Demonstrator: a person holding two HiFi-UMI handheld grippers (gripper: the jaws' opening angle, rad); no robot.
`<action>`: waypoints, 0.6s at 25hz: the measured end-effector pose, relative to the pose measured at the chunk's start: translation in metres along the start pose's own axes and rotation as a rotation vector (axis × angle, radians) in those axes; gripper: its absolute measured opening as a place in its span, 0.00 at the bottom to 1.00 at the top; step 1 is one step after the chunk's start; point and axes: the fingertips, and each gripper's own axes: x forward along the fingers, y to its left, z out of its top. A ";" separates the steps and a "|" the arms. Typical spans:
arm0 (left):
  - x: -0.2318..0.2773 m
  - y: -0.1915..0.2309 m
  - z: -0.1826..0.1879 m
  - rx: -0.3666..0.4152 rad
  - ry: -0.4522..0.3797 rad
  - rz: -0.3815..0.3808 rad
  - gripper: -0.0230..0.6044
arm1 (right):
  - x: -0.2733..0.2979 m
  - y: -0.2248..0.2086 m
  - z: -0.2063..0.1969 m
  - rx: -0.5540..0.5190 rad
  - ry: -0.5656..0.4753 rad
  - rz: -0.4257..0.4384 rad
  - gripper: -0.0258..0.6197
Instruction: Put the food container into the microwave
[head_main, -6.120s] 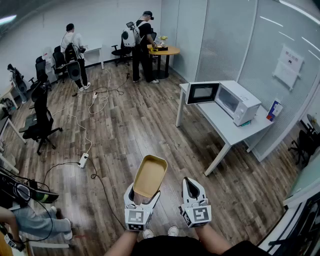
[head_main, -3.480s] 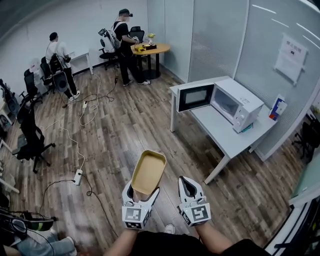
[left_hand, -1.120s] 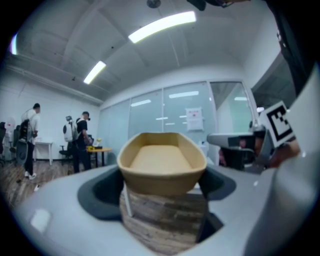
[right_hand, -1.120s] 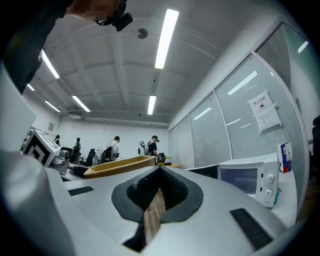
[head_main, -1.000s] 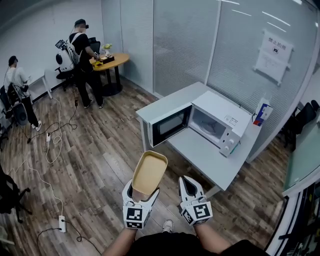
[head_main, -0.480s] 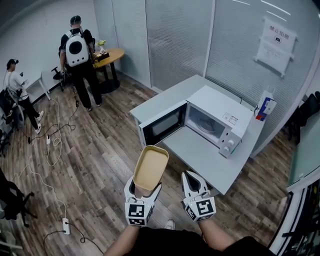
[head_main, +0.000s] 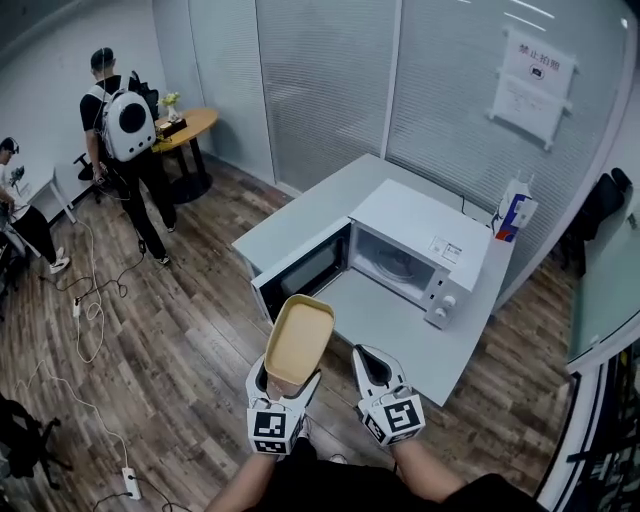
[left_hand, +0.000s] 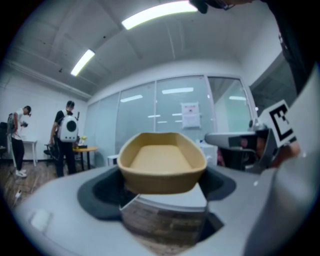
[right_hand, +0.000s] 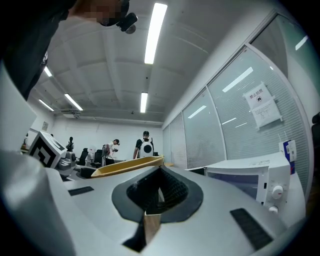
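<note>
A tan, empty food container (head_main: 299, 339) is held out in front of me, its near end clamped by my left gripper (head_main: 283, 386). The same container (left_hand: 161, 161) fills the middle of the left gripper view, level and open side up. My right gripper (head_main: 372, 374) hangs beside it on the right, shut with nothing between its jaws. The white microwave (head_main: 410, 250) stands on a grey table (head_main: 318, 206) ahead, and its dark door (head_main: 301, 272) is swung wide open toward me. The microwave (right_hand: 252, 178) also shows at the right of the right gripper view.
A small carton (head_main: 511, 212) stands on the table behind the microwave. Glass partition walls (head_main: 330, 80) close off the back. A person with a backpack (head_main: 124, 122) stands by a round wooden table (head_main: 193, 123) at the far left. Cables (head_main: 82, 305) lie on the wooden floor.
I have walked from the middle of the room up to the table; the microwave has come much closer. The container stays clamped in the left gripper throughout. The person with the backpack has shifted left.
</note>
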 end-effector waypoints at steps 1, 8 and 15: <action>0.010 0.003 0.002 -0.004 -0.008 -0.015 0.78 | 0.007 -0.003 0.001 -0.004 -0.003 0.002 0.04; 0.076 0.032 0.014 -0.004 -0.033 -0.108 0.78 | 0.060 -0.041 0.001 -0.003 -0.006 -0.088 0.04; 0.131 0.029 0.022 0.033 -0.031 -0.264 0.78 | 0.086 -0.078 -0.002 -0.009 -0.003 -0.243 0.04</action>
